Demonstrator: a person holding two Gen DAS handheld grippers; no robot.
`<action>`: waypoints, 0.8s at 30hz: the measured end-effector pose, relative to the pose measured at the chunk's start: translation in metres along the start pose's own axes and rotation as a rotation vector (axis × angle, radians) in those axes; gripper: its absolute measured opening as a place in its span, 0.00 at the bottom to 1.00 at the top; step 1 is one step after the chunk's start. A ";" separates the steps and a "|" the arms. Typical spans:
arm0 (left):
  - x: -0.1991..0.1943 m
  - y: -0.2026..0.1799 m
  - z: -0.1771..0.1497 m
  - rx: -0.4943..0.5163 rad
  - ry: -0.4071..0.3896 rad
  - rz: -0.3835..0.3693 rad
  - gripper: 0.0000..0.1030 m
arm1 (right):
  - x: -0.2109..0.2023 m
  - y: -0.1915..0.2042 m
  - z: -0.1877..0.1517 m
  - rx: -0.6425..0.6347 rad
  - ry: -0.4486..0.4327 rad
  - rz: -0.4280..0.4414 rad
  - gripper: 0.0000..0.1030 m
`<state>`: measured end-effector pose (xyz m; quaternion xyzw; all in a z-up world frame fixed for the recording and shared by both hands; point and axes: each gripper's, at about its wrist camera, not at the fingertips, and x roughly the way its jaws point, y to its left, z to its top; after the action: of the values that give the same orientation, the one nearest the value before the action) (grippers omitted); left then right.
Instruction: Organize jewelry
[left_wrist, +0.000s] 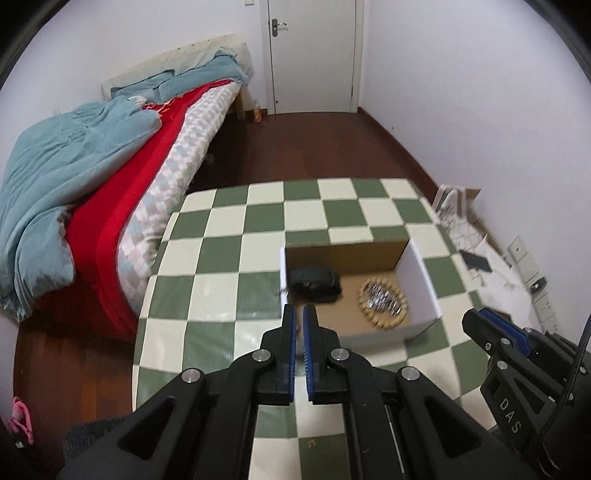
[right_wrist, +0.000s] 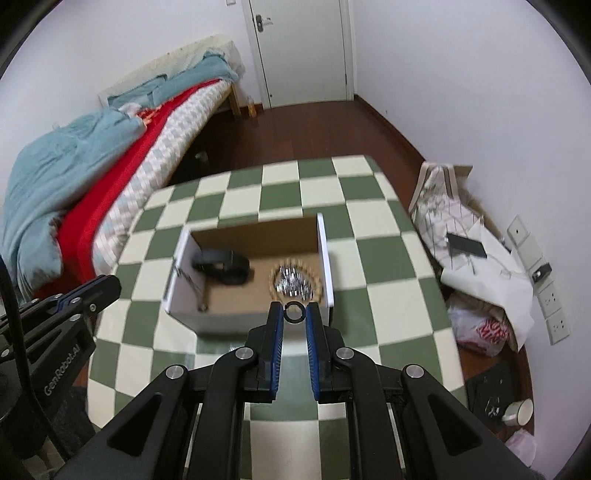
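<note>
A bedroom with a bed along the left wall holds a green-and-cream checked table, and on it stands an open box. Inside lie a dark band at the left and a beaded bracelet at the right, apart from each other. The right claw pinches a small dark ring at its very tips, poised just at the box's near wall (the ring looks barely held). The left claw is nearly closed with only a thin gap, holding nothing I can see, at the box's near left corner. The step in hand appears to be dropping the ring in; next it wants carrying forward over the bare cardboard floor, then a gentle opening.
</note>
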<state>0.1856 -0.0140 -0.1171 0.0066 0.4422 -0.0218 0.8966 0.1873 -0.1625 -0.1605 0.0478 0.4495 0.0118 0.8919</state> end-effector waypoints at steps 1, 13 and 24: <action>-0.001 0.002 0.003 -0.012 0.001 -0.011 0.01 | -0.002 -0.001 0.004 0.001 -0.006 0.002 0.12; 0.044 0.039 -0.075 -0.064 0.200 -0.091 0.02 | 0.013 -0.021 -0.035 0.062 0.080 0.037 0.12; 0.028 0.032 -0.086 -0.035 0.125 -0.250 0.02 | 0.020 -0.044 -0.075 0.092 0.134 0.018 0.12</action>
<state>0.1360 0.0194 -0.1922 -0.0627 0.4949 -0.1253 0.8576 0.1378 -0.1997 -0.2247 0.0921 0.5080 0.0025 0.8564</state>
